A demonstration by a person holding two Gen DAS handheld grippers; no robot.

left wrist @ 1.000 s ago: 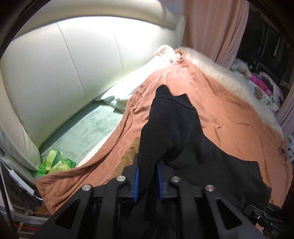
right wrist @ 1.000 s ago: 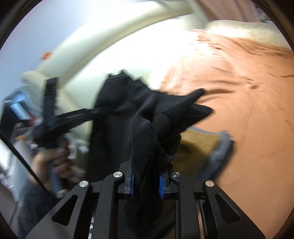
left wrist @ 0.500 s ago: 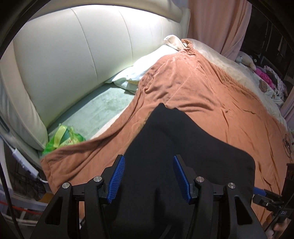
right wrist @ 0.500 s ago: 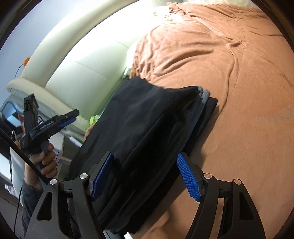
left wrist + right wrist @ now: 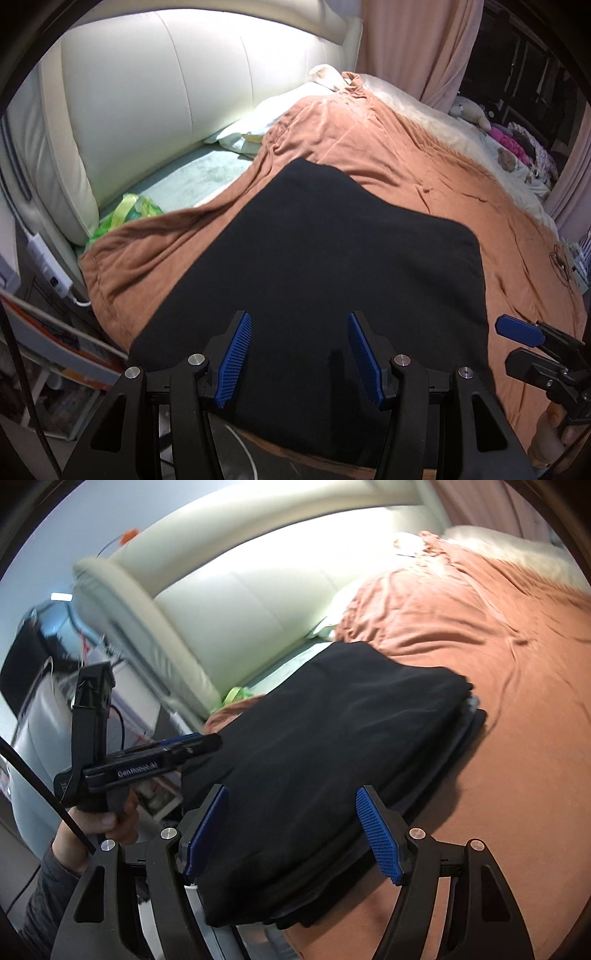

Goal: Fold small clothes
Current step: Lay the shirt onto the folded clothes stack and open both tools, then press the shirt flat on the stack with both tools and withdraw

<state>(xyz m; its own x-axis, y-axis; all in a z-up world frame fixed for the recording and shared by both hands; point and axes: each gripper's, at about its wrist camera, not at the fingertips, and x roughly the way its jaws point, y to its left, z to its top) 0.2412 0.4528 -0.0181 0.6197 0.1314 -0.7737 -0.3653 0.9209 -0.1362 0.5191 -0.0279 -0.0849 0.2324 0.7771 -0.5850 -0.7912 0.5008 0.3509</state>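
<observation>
A folded black garment (image 5: 332, 266) lies flat on the orange bedspread (image 5: 424, 155) near the bed's edge. In the right wrist view it (image 5: 332, 738) tops a small stack of dark folded clothes. My left gripper (image 5: 299, 354) is open and empty just above its near edge. My right gripper (image 5: 291, 830) is open and empty over the stack's near side. The left gripper also shows in the right wrist view (image 5: 199, 744) at the stack's left edge. The right gripper's blue fingertips (image 5: 517, 330) show at the right of the left wrist view.
A cream padded headboard (image 5: 166, 92) stands at the back left, with white pillows (image 5: 273, 118) and a green bag (image 5: 129, 214) beside it. A pink curtain (image 5: 417, 44) hangs behind. Soft toys (image 5: 506, 136) lie along the far side. A white power strip (image 5: 48, 266) hangs at left.
Both grippers held the black garment lifted one second ago. They have since laid it flat on the stack, opened, and drawn back slightly.
</observation>
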